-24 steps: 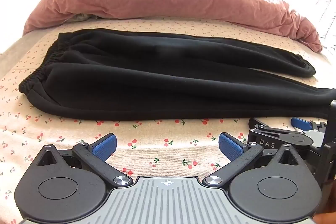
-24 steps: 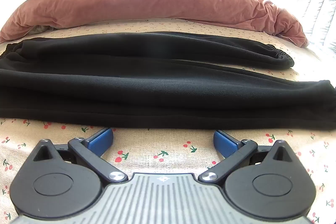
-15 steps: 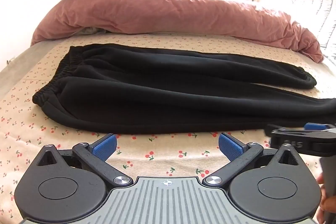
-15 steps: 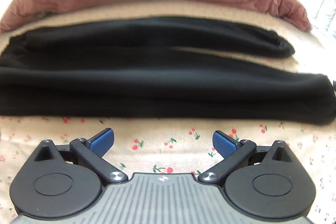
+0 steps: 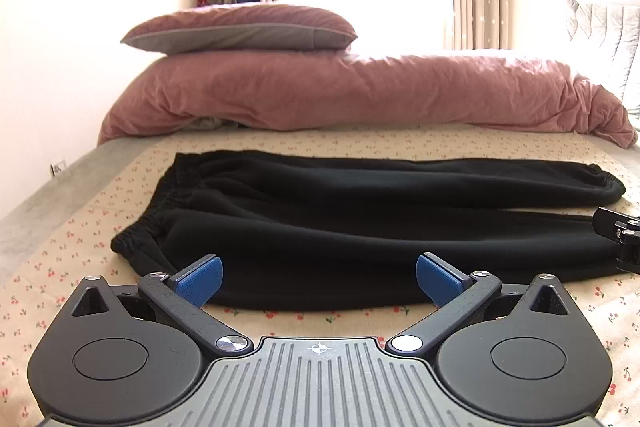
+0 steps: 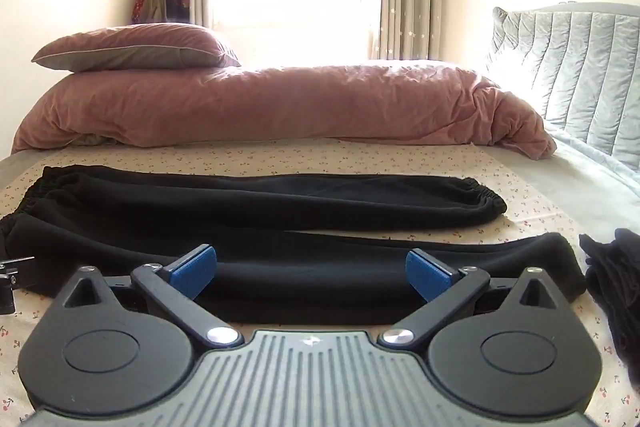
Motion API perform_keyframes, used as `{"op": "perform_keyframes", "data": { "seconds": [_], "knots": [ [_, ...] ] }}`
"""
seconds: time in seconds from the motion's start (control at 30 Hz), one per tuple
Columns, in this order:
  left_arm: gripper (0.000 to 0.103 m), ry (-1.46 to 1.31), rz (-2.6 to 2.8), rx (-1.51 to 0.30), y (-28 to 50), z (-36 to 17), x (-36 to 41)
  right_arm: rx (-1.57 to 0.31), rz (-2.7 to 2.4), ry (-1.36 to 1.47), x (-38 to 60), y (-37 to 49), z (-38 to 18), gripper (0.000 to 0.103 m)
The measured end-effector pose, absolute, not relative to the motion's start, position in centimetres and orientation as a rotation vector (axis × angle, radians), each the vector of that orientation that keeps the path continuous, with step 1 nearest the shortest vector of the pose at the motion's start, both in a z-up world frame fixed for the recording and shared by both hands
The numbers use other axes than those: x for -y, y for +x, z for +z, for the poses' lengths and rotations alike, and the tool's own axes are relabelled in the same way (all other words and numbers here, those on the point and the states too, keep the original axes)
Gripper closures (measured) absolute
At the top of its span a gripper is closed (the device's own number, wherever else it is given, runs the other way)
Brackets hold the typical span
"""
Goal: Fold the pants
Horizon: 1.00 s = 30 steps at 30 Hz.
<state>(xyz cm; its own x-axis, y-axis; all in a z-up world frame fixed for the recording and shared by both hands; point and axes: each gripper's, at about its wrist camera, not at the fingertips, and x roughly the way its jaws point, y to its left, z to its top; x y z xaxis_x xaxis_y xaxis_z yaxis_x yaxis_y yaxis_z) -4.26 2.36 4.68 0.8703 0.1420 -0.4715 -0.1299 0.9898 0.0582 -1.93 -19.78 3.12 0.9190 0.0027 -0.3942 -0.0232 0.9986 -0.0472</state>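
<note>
Approach step: both grippers, left (image 5: 319, 279) and right (image 6: 311, 275), jaws apart, faced unfolded pants (image 5: 360, 227) at mid-frame; next, clamp near hem.

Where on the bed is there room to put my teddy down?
Bare cherry sheet runs between the black pants and the pink duvet. More lies left of the waistband. In the right view, beyond the leg cuff. Crowded: a dark clothes pile at the right edge.

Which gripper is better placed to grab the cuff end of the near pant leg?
Probably the right gripper: the near leg's cuff lies just past its right pad. The left gripper faces the waistband end. Both are open.
</note>
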Motion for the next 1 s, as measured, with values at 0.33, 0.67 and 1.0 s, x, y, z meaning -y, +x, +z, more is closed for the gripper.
{"op": "perform_keyframes", "data": {
  "seconds": [0.33, 0.67, 1.0],
  "knots": [
    [0.0, 0.028, 0.118, -0.513, -4.1, 5.0, -2.3, -0.335, -0.013, -0.168, 18.8, -3.0, 3.1, 0.004],
    [0.0, -0.225, 0.119, -0.695, -0.3, 3.6, -9.9, -0.376, -0.076, -0.135, 21.0, -2.4, 2.5, 0.004],
    [0.012, -0.526, 0.318, -0.8, 4.0, 0.0, -23.3, -0.736, -0.376, 0.621, 39.1, 3.0, -2.6, 0.055]
  ]
}}
